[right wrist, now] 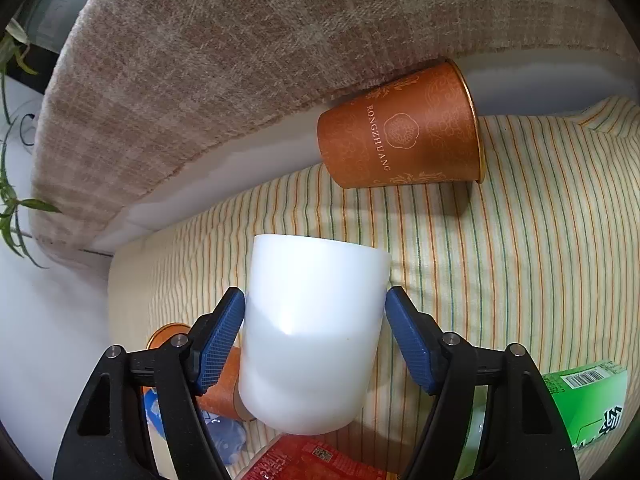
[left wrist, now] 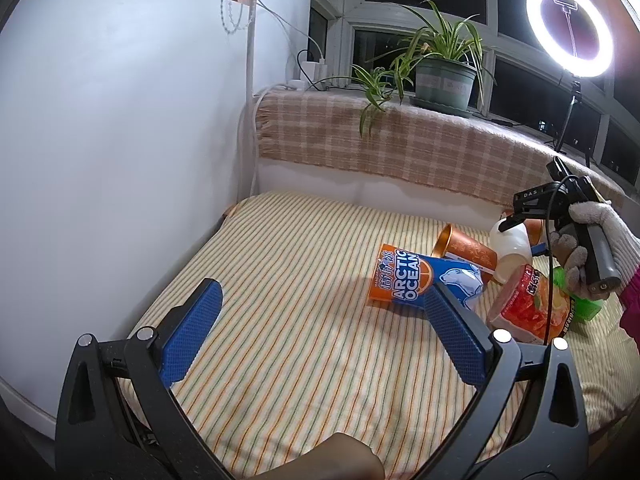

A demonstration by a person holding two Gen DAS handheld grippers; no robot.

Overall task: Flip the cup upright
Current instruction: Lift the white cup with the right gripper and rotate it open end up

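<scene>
A white cup (right wrist: 312,332) sits between the blue pads of my right gripper (right wrist: 316,300), which is shut on its sides; it is tilted, its wide end towards the camera. In the left wrist view the same white cup (left wrist: 512,240) lies at the far right under the right gripper (left wrist: 520,220), held by a gloved hand. My left gripper (left wrist: 320,300) is open and empty above the striped cloth (left wrist: 280,280), left of the cups.
An orange-and-blue Arctic Ocean cup (left wrist: 420,280) lies on its side. Two copper-orange cups lie nearby (left wrist: 468,250) (right wrist: 404,128). A red cup (left wrist: 528,308) and a green box (right wrist: 588,404) sit at right. A plaid blanket (left wrist: 400,140), potted plant (left wrist: 444,76) and ring light (left wrist: 570,28) stand behind.
</scene>
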